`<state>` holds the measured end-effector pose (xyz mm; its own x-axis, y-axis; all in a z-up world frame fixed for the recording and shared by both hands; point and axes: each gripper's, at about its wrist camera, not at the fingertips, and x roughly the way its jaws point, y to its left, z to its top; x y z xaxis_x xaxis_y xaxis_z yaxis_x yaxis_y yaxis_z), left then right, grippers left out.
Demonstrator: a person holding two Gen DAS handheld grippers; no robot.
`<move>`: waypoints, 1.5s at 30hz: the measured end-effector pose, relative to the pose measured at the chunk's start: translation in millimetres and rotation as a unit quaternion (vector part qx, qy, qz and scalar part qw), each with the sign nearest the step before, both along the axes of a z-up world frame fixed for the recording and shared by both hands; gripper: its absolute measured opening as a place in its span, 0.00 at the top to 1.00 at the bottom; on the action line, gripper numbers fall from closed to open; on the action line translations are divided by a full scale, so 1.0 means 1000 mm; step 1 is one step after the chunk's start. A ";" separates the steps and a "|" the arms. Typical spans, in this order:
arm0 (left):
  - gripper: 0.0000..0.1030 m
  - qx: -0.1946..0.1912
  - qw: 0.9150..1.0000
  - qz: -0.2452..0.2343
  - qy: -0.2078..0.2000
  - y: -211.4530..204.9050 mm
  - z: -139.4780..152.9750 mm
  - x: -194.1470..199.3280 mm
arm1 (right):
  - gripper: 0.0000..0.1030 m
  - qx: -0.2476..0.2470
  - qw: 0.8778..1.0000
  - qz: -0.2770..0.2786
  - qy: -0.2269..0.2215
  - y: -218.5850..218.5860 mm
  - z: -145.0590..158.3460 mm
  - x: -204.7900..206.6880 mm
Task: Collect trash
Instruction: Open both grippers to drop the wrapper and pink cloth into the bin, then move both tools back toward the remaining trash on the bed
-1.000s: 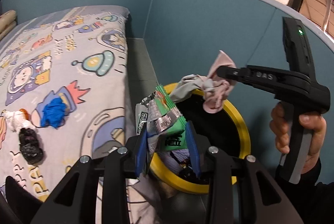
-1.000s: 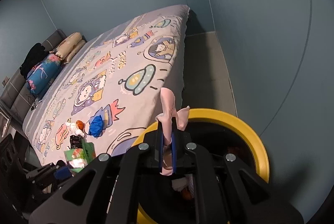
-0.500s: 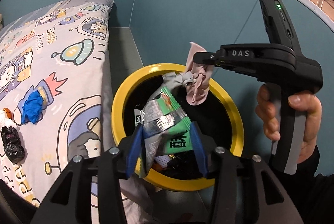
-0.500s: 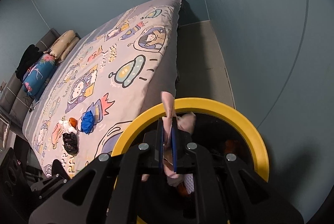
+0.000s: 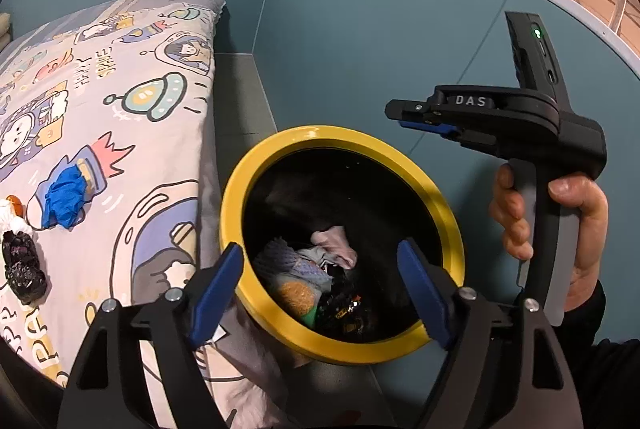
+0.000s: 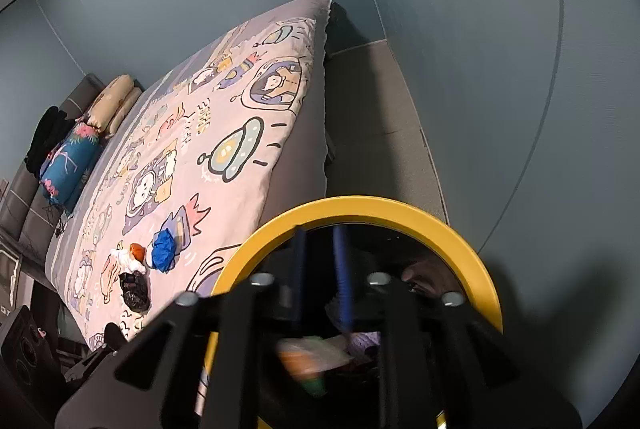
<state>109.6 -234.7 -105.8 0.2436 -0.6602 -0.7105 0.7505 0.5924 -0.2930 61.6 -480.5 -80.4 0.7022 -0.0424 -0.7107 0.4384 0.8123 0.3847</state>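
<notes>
A yellow-rimmed black bin (image 5: pixel 256 189) stands on the floor beside the bed; it also shows in the right wrist view (image 6: pixel 448 229). Inside lie pink and grey cloth scraps (image 5: pixel 334 243) and wrappers (image 5: pixel 344 309). My left gripper (image 5: pixel 320 277) is open and empty over the bin mouth. My right gripper (image 6: pixel 320 253) is open and empty above the bin; it shows from the side in the left wrist view (image 5: pixel 416 115). On the bed lie a blue crumpled piece (image 5: pixel 64 199), a black crumpled piece (image 5: pixel 22 269) and a white-and-orange piece (image 6: pixel 128 255).
The bed with a cartoon-print cover (image 5: pixel 120 101) fills the left. Pillows (image 6: pixel 112 105) lie at its far end. A grey floor strip (image 6: pixel 380 133) runs between the bed and the teal wall (image 5: pixel 360 49).
Both grippers opened. The green-and-silver wrapper dropped from the left gripper and the pink-grey cloth from the right gripper into the bin.
</notes>
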 end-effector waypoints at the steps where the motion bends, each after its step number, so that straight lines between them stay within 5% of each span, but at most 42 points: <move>1: 0.26 0.000 1.000 0.005 -0.004 0.004 0.002 0.002 | 0.72 0.001 1.000 0.001 -0.002 0.001 0.000 0.000; 8: 0.22 -0.003 0.998 0.055 -0.020 0.033 0.014 0.024 | 0.70 -0.006 1.000 0.020 -0.010 0.012 0.009 0.005; 21: 0.16 0.003 0.987 0.155 -0.048 0.099 0.027 0.071 | 0.50 -0.032 0.992 0.114 -0.048 0.077 0.035 0.045; 31: 0.15 0.018 0.971 0.232 -0.051 0.160 0.020 0.113 | 0.43 -0.037 0.982 0.179 -0.056 0.129 0.036 0.096; 45: 0.14 0.037 0.942 0.333 -0.023 0.246 -0.020 0.182 | 0.39 -0.070 0.969 0.234 -0.021 0.191 0.000 0.181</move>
